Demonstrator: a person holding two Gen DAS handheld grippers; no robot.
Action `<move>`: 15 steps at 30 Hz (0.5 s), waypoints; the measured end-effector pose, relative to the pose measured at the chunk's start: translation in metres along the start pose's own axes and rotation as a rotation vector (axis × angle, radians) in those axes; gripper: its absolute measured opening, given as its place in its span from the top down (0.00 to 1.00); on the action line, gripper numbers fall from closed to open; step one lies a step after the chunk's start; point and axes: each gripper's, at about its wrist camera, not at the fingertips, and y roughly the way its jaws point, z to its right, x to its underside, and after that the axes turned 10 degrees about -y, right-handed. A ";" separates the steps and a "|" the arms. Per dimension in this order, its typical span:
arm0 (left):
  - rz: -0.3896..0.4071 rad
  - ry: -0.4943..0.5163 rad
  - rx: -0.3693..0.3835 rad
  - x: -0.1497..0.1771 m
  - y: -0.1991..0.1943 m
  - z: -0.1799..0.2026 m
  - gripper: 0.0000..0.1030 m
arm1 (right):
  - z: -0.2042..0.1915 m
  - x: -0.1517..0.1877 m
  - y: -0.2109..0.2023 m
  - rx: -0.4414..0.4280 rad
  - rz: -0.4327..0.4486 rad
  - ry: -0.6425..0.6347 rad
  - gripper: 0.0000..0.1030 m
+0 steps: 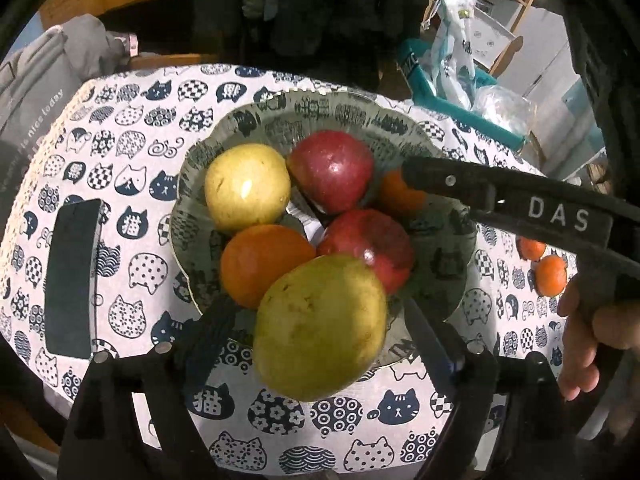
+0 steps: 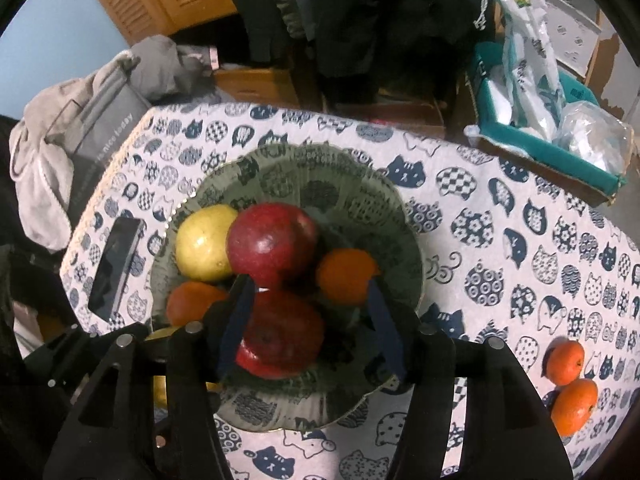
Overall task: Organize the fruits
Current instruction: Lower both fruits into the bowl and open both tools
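Nearest my left camera, the left gripper (image 1: 320, 320) has its jaws spread wide either side of a yellow-green pear (image 1: 320, 326). The pear sits at the near rim of the glass bowl (image 1: 348, 108), and I can see a gap between the right pad and the fruit; on the left side I cannot tell whether the pad touches it. So I read the jaws as apart — not clamped.

On the right camera, the right gripper (image 2: 308, 292) has its blue-padded fingers (image 2: 236, 320) standing apart over the bowl's middle, with the near red apple (image 2: 280, 336) between them. The pads do not appear to press it, though blur keeps me from being sure.

Just beyond lie an orange (image 1: 266, 264) on the left, a second red apple (image 1: 332, 170), a yellow pear (image 1: 246, 186) and a smaller orange (image 2: 346, 276) on the right — all inside the bowl.

Out on the cat-print tablecloth (image 2: 500, 240), two tangerines (image 2: 570, 384) lie touching at the right, well apart from the bowl. A dark phone (image 1: 72, 280) lies left of it.

Past the table edge, a grey garment (image 2: 60, 160) is heaped and a teal box (image 2: 552, 148) holds plastic bags.
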 end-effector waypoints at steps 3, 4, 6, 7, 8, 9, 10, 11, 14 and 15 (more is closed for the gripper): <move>0.008 -0.012 0.014 -0.002 -0.006 0.001 0.15 | 0.003 -0.002 -0.015 0.021 0.029 0.009 0.41; 0.015 -0.012 0.016 -0.003 -0.009 0.002 0.15 | 0.003 -0.002 -0.020 0.035 0.040 0.008 0.40; 0.037 -0.010 0.009 -0.005 -0.014 0.004 0.15 | 0.003 -0.002 -0.030 0.058 0.061 0.003 0.37; 0.047 -0.007 0.010 -0.005 -0.017 0.005 0.15 | 0.003 -0.003 -0.036 0.069 0.070 0.000 0.36; 0.058 -0.003 0.010 -0.006 -0.020 0.007 0.15 | 0.004 -0.002 -0.041 0.082 0.080 -0.004 0.36; 0.072 -0.002 0.007 -0.007 -0.024 0.009 0.15 | 0.004 -0.002 -0.048 0.100 0.092 -0.009 0.36; 0.082 -0.001 0.008 -0.008 -0.026 0.010 0.15 | 0.004 -0.001 -0.054 0.114 0.099 -0.013 0.36; 0.092 -0.002 0.010 -0.009 -0.029 0.011 0.15 | 0.004 0.000 -0.060 0.127 0.108 -0.016 0.34; 0.119 -0.006 0.016 -0.010 -0.039 0.015 0.15 | 0.008 0.004 -0.078 0.172 0.138 -0.019 0.29; 0.128 -0.005 0.021 -0.011 -0.042 0.017 0.15 | 0.010 0.006 -0.085 0.185 0.146 -0.019 0.29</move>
